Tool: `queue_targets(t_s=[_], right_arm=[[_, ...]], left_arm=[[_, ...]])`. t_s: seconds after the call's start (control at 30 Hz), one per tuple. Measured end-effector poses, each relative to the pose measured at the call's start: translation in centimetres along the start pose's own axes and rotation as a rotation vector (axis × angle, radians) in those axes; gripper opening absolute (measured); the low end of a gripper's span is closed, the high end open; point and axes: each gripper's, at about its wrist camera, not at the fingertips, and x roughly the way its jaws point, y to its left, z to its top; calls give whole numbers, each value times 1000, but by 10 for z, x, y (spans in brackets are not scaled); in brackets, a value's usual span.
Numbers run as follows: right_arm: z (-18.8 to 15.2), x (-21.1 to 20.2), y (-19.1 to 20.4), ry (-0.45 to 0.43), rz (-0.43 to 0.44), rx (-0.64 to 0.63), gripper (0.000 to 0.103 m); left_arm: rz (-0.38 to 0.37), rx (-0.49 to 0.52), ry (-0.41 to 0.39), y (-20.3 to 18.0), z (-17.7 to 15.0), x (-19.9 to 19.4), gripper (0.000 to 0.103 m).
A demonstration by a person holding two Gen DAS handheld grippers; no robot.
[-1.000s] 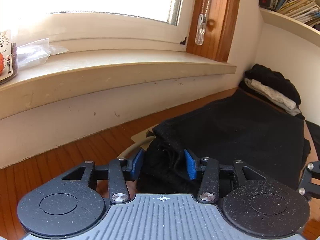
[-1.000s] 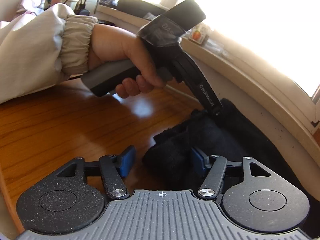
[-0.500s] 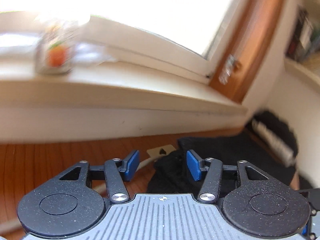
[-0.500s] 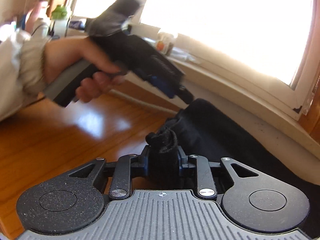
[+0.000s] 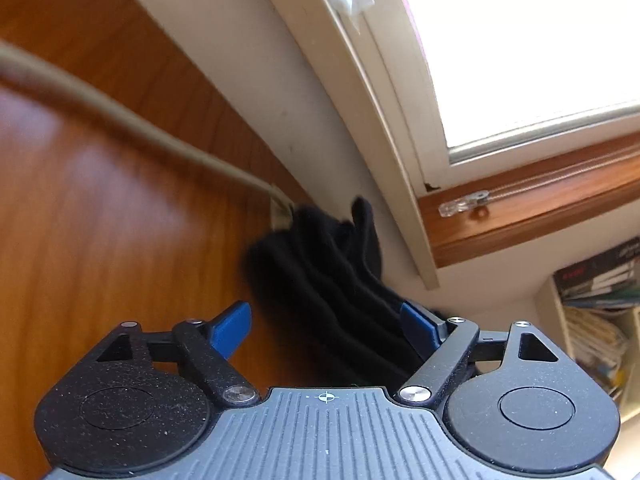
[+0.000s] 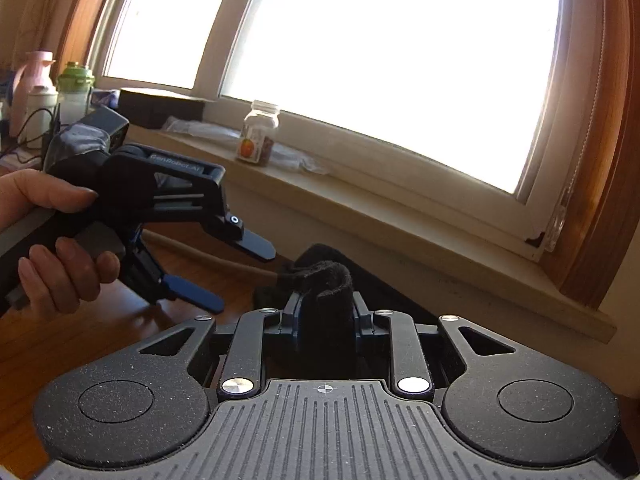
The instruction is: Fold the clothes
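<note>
Wooden table [image 5: 100, 240] below sunlit window [image 6: 360, 60]; right gripper [image 6: 325, 316] clamps black garment [image 6: 326, 296], left gripper [image 5: 326, 320] gapes.

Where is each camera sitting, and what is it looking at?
Left wrist: sits on the left tongs, tilted, looking at the black garment, wooden table and window; only the open tongs show.
Right wrist: sits on the right tongs, shut on the garment, facing the windowsill jar; the person's hand shows.
Both share the garment, the cord and the window.
</note>
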Motion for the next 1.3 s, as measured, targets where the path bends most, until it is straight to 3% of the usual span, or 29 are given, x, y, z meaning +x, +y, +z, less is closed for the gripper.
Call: queue_targets(t_s=[0.27, 0.47, 0.57, 0.63, 0.7, 0.83, 1.03, 1.23, 1.27, 1.3], right_arm=[[-4, -3, 6, 2, 26, 0, 24], [-10, -10, 24, 19, 90, -45, 23], [-15, -11, 32, 19, 104, -59, 22], [-16, -13, 33, 11, 109, -57, 22], [-14, -13, 30, -1, 110, -53, 21], [-5, -17, 16, -24, 104, -57, 20], [22, -49, -45, -103, 38, -15, 17], [24, -107, -151, -137, -84, 82, 16], [19, -118, -171, -133, -100, 106, 16], [12, -128, -191, -125, -113, 133, 16]], left_arm=[[-24, -103, -28, -4, -12, 25, 87], [44, 42, -49, -22, -13, 36, 88], [80, 124, -61, -31, -14, 41, 70], [104, 178, -69, -38, -14, 45, 47], [116, 222, -80, -45, -17, 46, 33], [110, 292, -129, -83, -26, 55, 30], [82, 400, -199, -179, -47, 86, 30], [46, 505, -151, -279, -104, 167, 30], [53, 538, -146, -293, -119, 184, 33], [43, 568, -127, -306, -133, 203, 42]])
